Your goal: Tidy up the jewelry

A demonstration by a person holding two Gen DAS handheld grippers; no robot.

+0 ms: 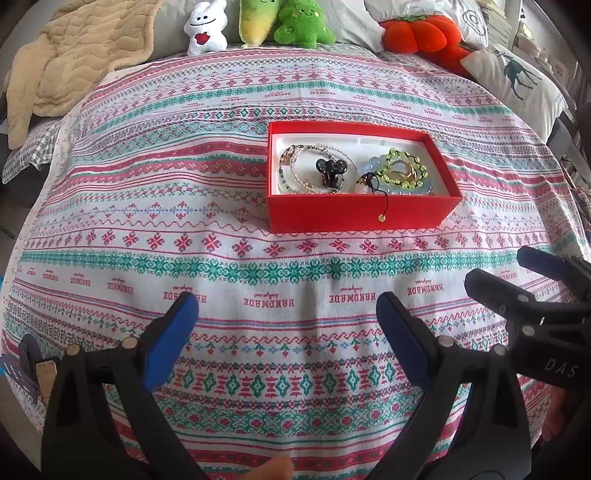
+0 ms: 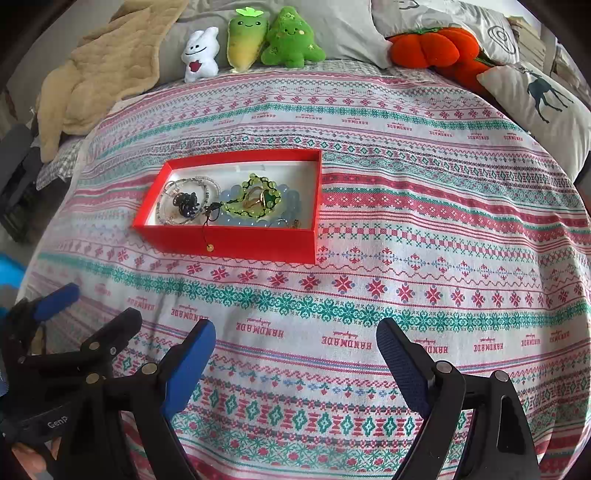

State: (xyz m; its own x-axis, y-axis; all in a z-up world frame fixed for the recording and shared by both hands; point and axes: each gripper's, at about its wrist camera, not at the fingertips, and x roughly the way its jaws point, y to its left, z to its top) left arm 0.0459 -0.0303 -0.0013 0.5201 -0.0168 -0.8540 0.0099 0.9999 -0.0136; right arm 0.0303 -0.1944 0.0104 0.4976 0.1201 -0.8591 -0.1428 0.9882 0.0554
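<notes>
Both hand-held grippers, left (image 1: 286, 325) and right (image 2: 295, 343), hover spread wide and empty at the bed's near edge; red jewelry box (image 1: 362, 214) lies well beyond them.

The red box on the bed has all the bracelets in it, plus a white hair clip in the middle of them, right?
Almost. The hair clip is black, not white, as the left wrist view shows. The rest holds: the red box sits on the bed with the bracelets inside it.

place: home bedroom | evidence: patterned bedspread (image 1: 221, 229), plush toys (image 1: 303, 22), deer pillow (image 1: 517, 77), beige blanket (image 1: 74, 62)
</notes>
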